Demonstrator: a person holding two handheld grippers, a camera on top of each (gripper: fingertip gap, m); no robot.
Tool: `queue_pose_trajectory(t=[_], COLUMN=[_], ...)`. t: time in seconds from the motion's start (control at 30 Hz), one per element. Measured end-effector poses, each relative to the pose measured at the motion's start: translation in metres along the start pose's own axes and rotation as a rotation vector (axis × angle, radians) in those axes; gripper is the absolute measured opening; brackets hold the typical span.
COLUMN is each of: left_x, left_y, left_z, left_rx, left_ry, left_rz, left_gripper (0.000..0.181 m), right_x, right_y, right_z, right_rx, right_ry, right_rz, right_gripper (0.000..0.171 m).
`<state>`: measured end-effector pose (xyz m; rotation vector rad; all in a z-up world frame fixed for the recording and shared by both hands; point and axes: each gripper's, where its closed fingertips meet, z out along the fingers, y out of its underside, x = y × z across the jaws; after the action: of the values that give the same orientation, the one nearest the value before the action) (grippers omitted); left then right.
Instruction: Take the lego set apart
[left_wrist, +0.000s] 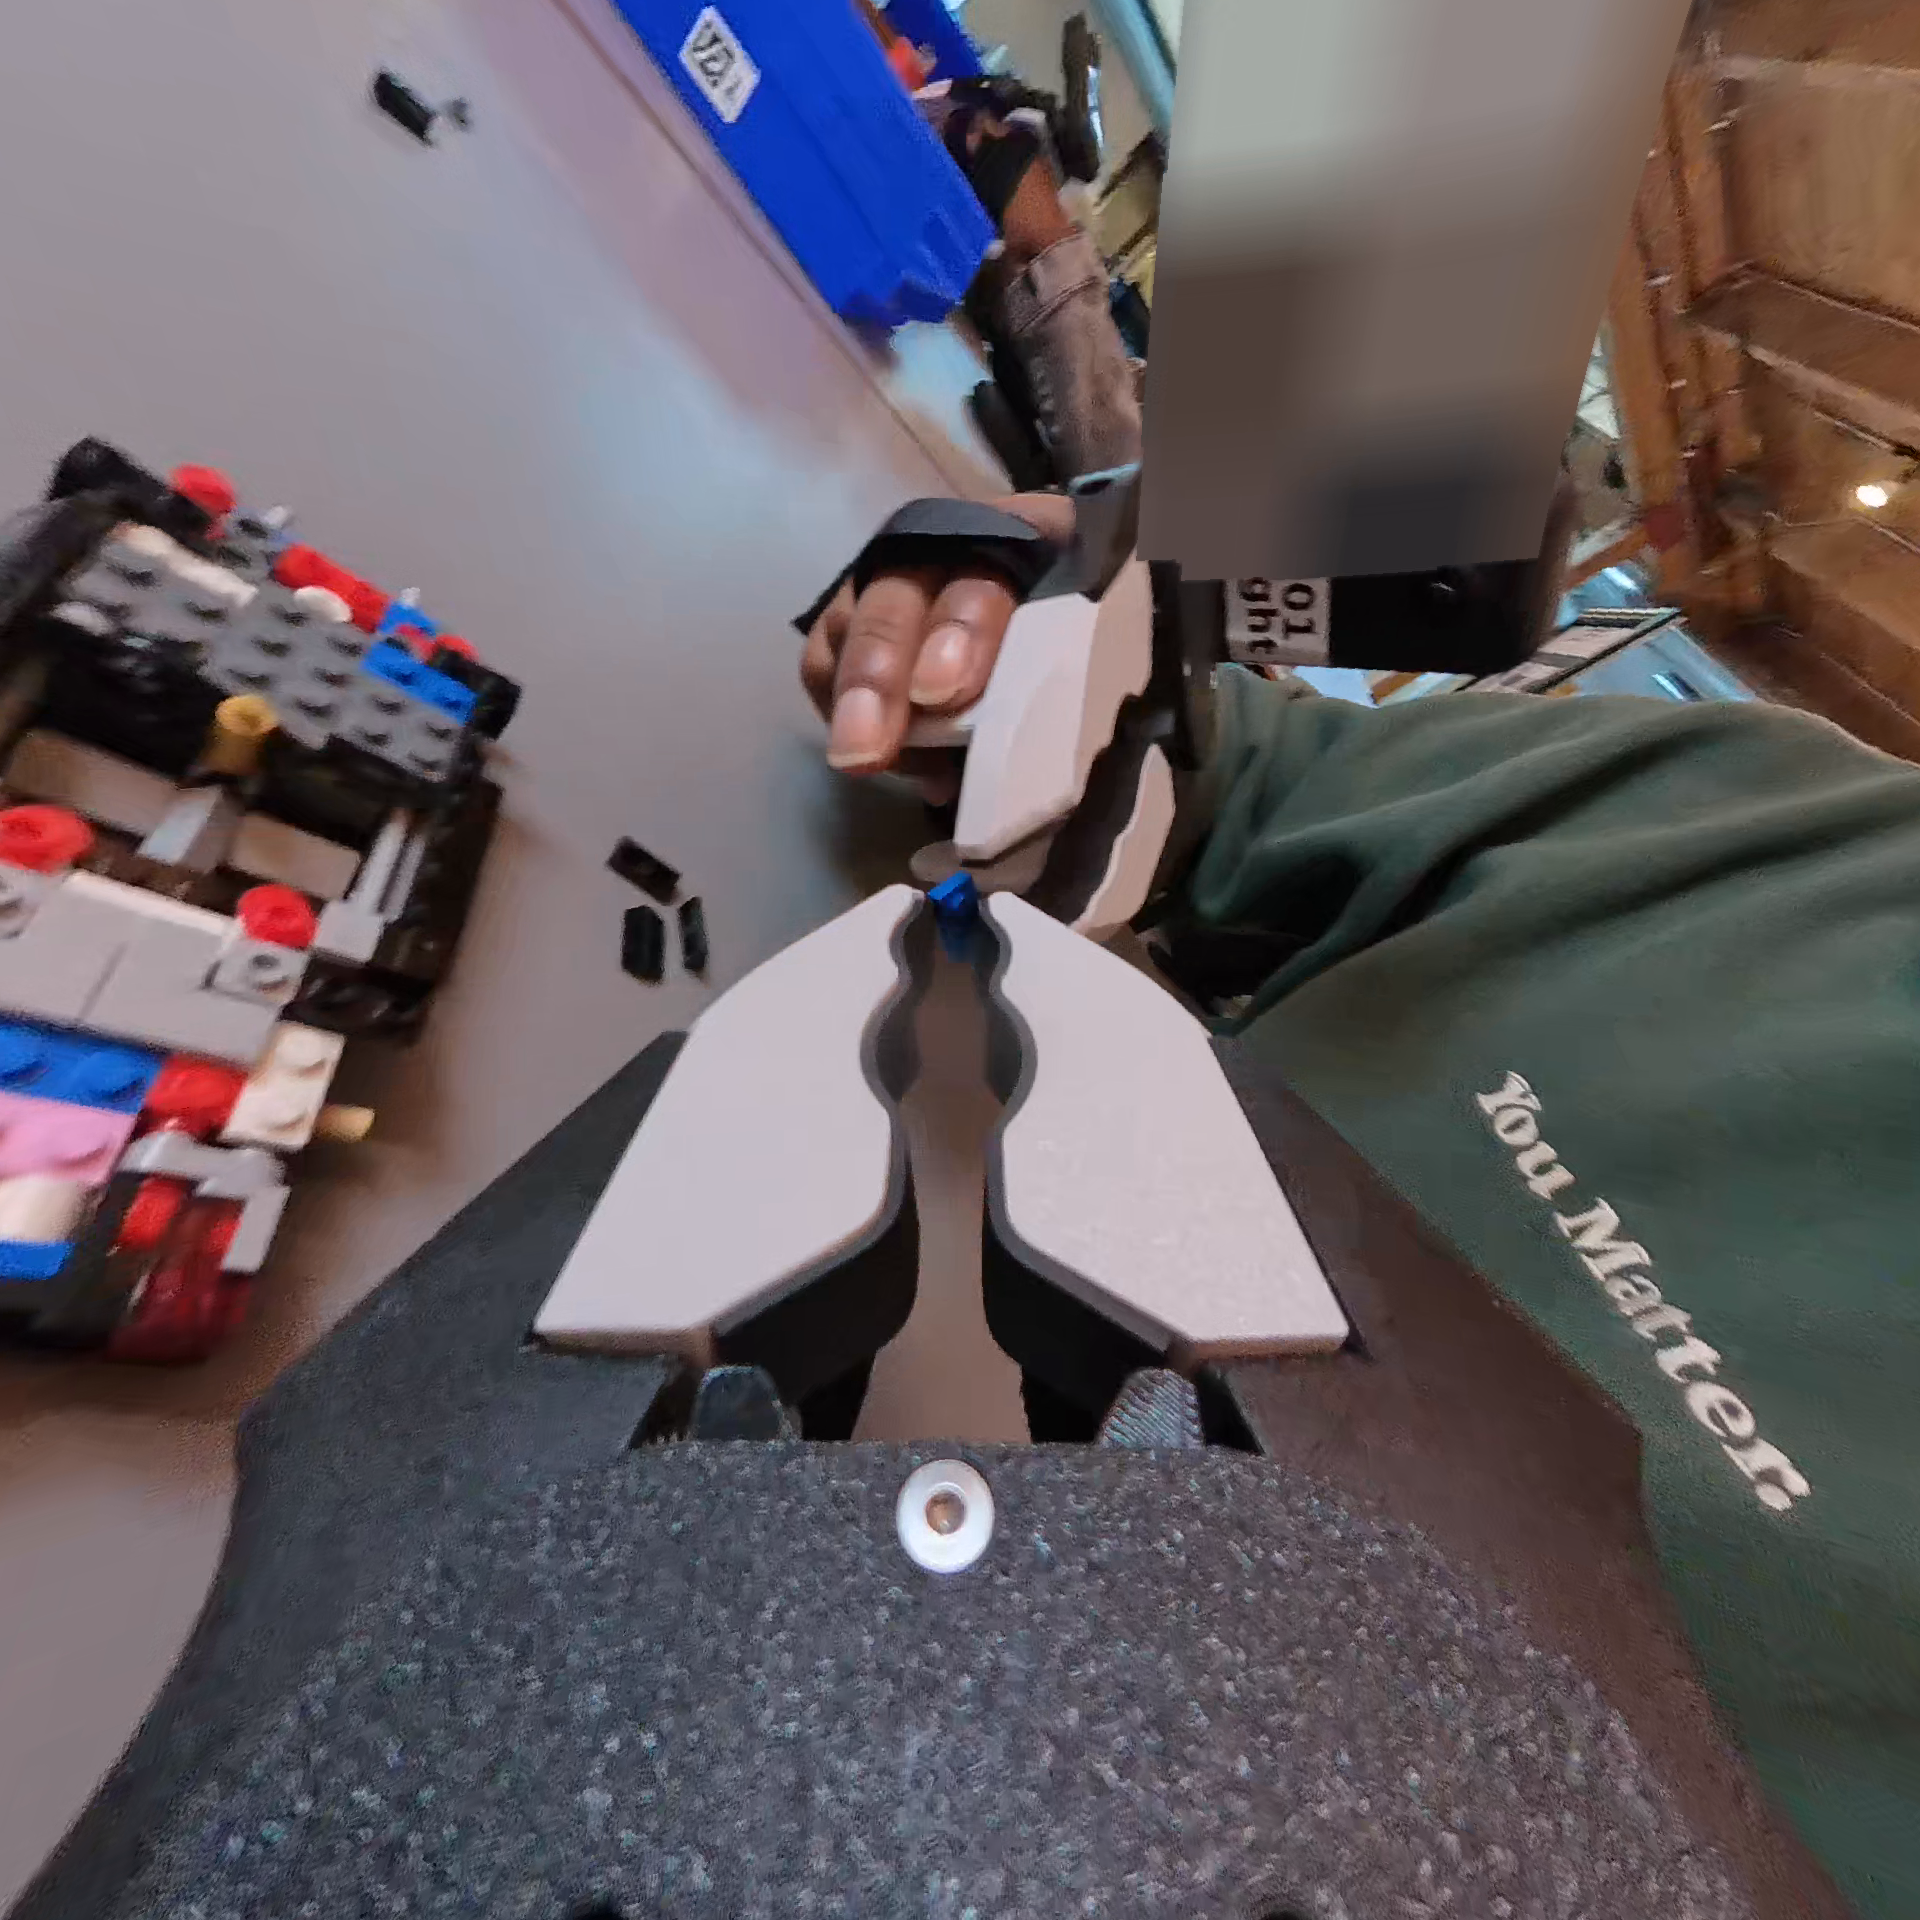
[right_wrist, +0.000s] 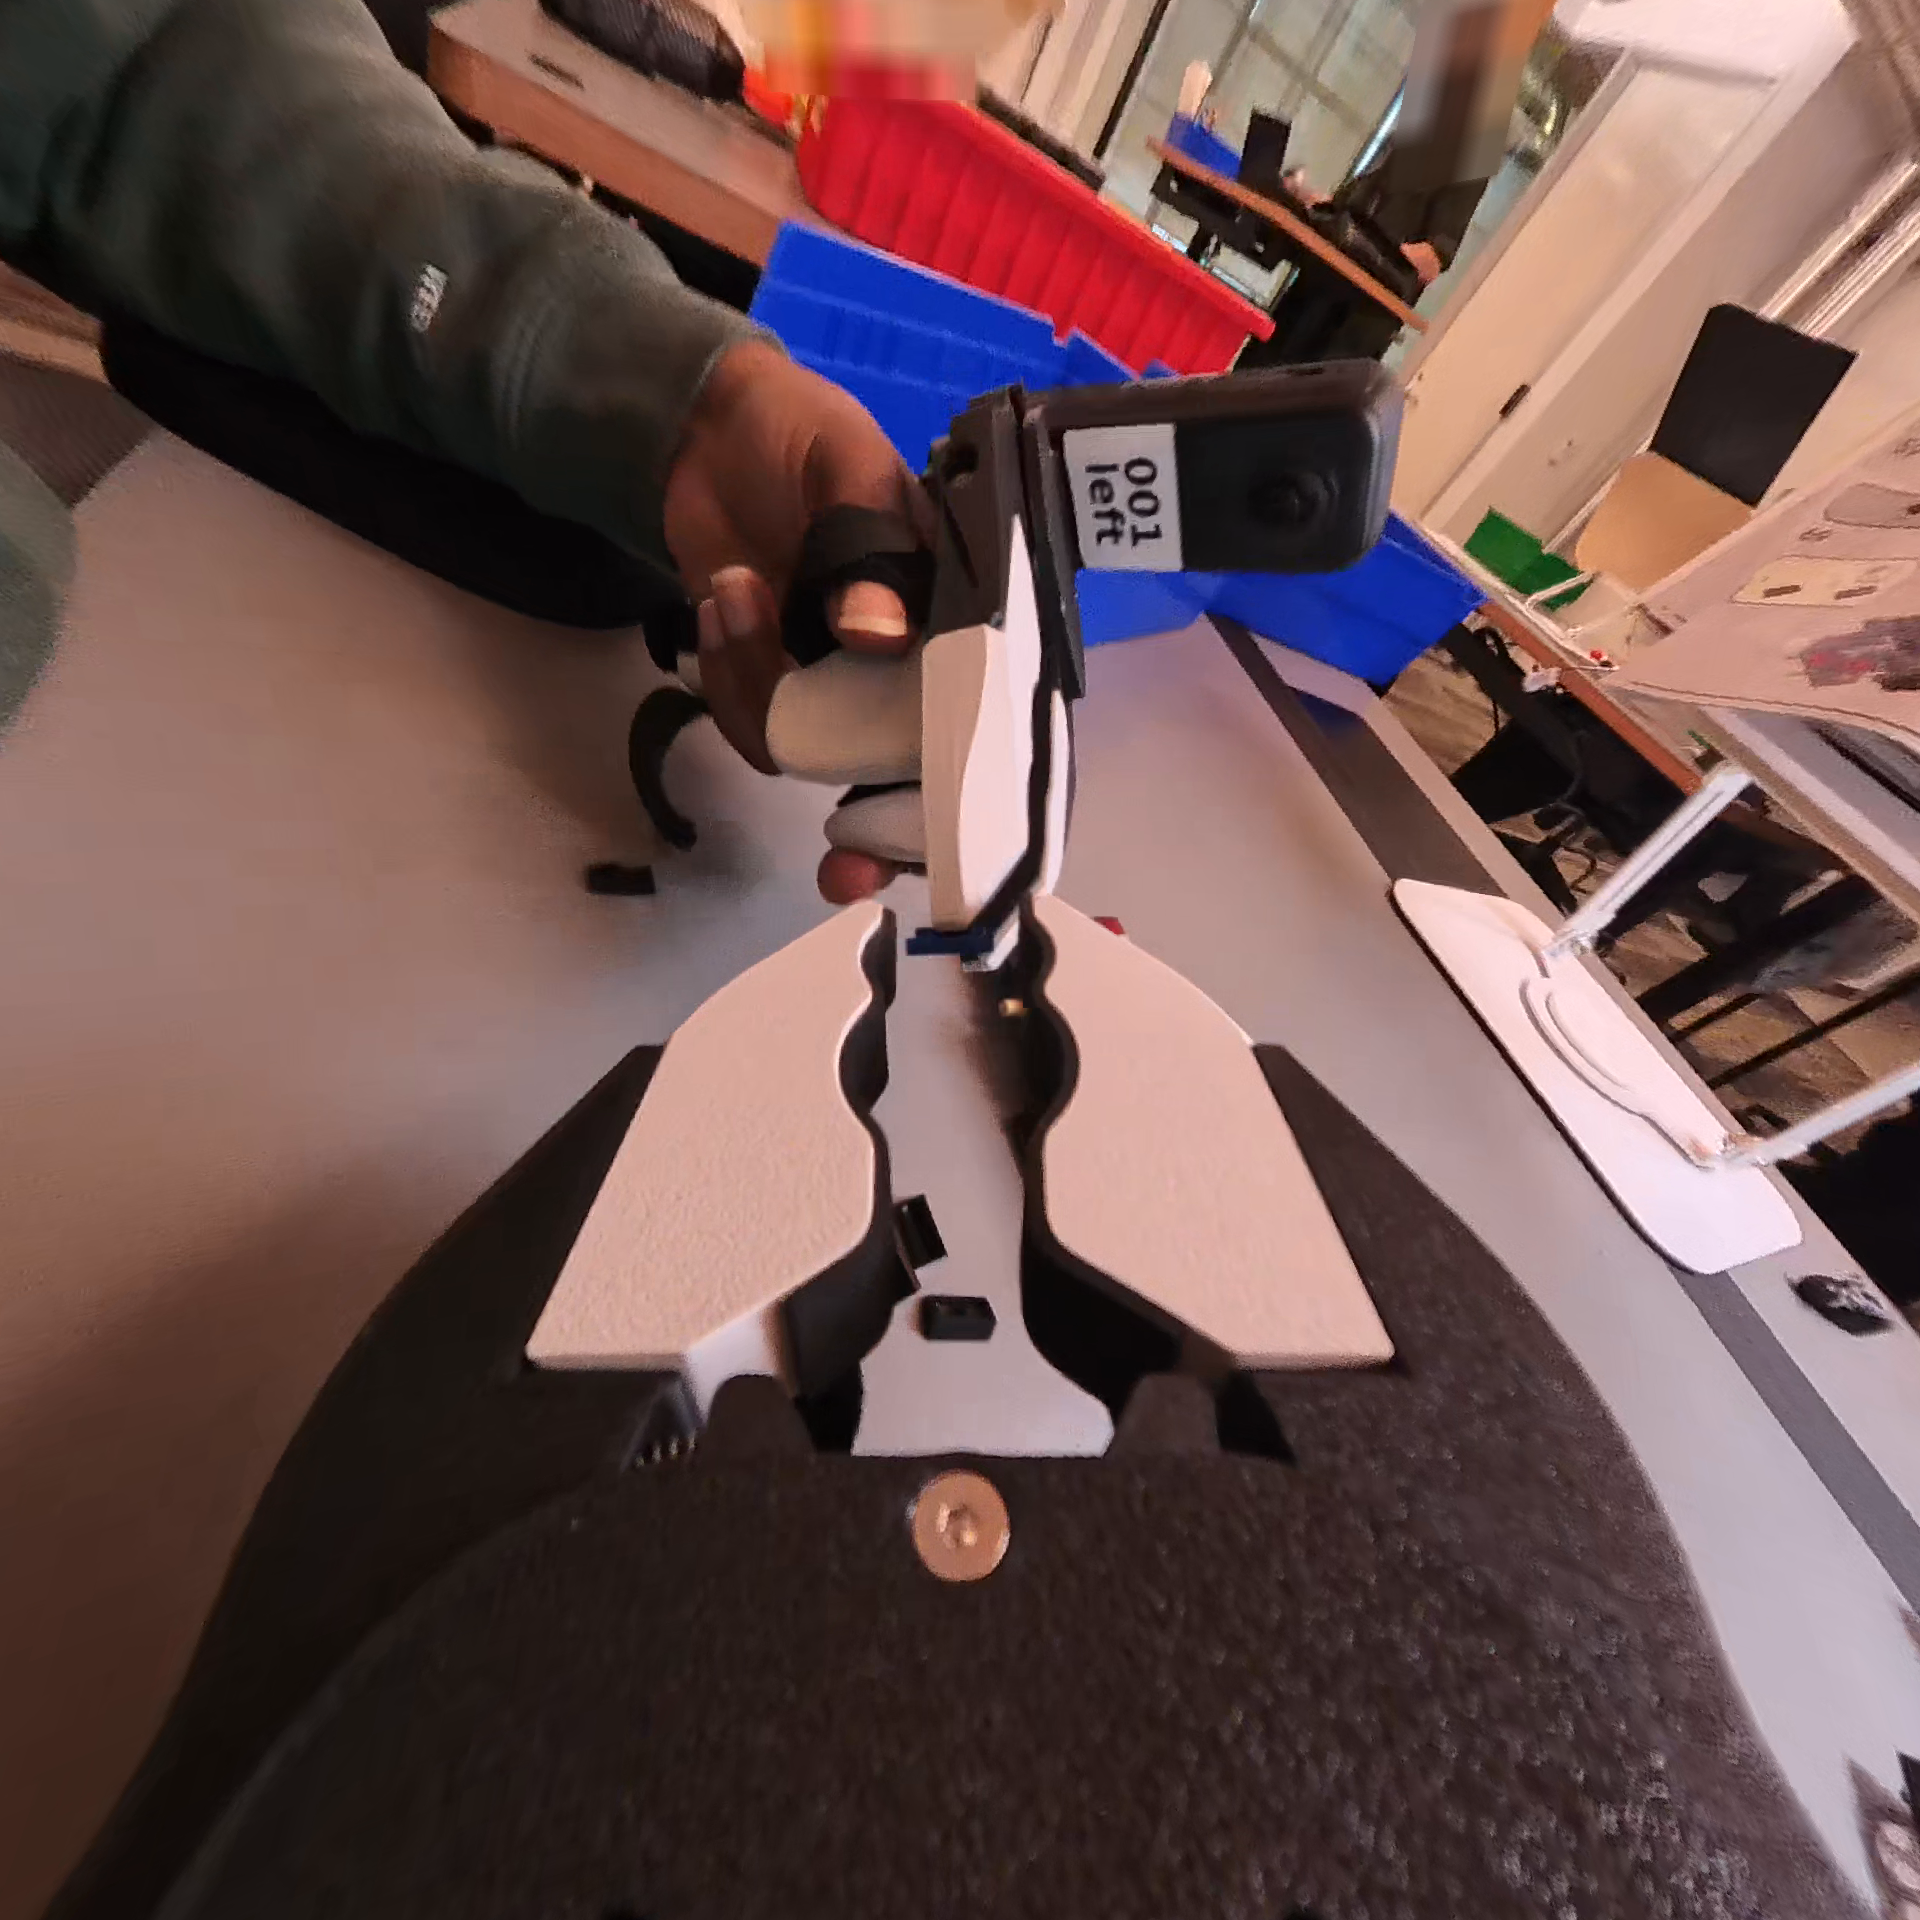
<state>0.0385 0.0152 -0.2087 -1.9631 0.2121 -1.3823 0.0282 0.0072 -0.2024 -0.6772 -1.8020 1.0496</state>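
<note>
The lego set (left_wrist: 208, 883), a blocky build of black, grey, red, blue and white bricks, sits on the grey table at the left of the left wrist view. My left gripper (left_wrist: 954, 909) is shut on a small blue lego piece (left_wrist: 954, 920) at its fingertips. My right gripper (left_wrist: 1029, 883) meets it tip to tip from ahead. In the right wrist view the left gripper (right_wrist: 977, 935) comes down from above with the blue piece (right_wrist: 940, 943). My right gripper (right_wrist: 966, 930) is partly open, with its tips on either side of that piece.
Small loose black pieces (left_wrist: 655, 914) lie on the table beside the set, and others show under the right gripper (right_wrist: 951, 1317). Blue bins (right_wrist: 914, 322) and a red bin (right_wrist: 997, 218) stand behind. A white stand with clear panels (right_wrist: 1590, 1081) sits at the table's right edge. Left and right tips are no more than a few centimetres apart.
</note>
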Motion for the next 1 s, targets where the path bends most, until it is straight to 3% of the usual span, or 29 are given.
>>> queue_pose_trajectory(t=[0.13,0.67,0.77,1.0], left_x=[-0.015,-0.032,-0.03,-0.042], left_y=[0.006,0.012,0.011,0.005], left_z=[0.001,0.0,0.0,-0.012], left_rx=[-0.034,-0.061,-0.053,-0.056], left_ry=[-0.098,-0.226,-0.219,-0.321], left_rz=[-0.011,-0.026,-0.03,0.048], left_gripper=[0.007,0.007,0.0,0.0], right_x=[-0.004,-0.004,-0.005,0.0], right_y=[0.008,0.036,0.048,0.051], right_z=[0.005,0.011,0.012,0.006], right_rx=[-0.062,-0.244,-0.306,-0.323], right_ry=[0.001,0.014,0.012,0.003], right_rz=[-0.036,-0.057,-0.055,-0.043], right_gripper=[0.021,0.015,0.02,0.017])
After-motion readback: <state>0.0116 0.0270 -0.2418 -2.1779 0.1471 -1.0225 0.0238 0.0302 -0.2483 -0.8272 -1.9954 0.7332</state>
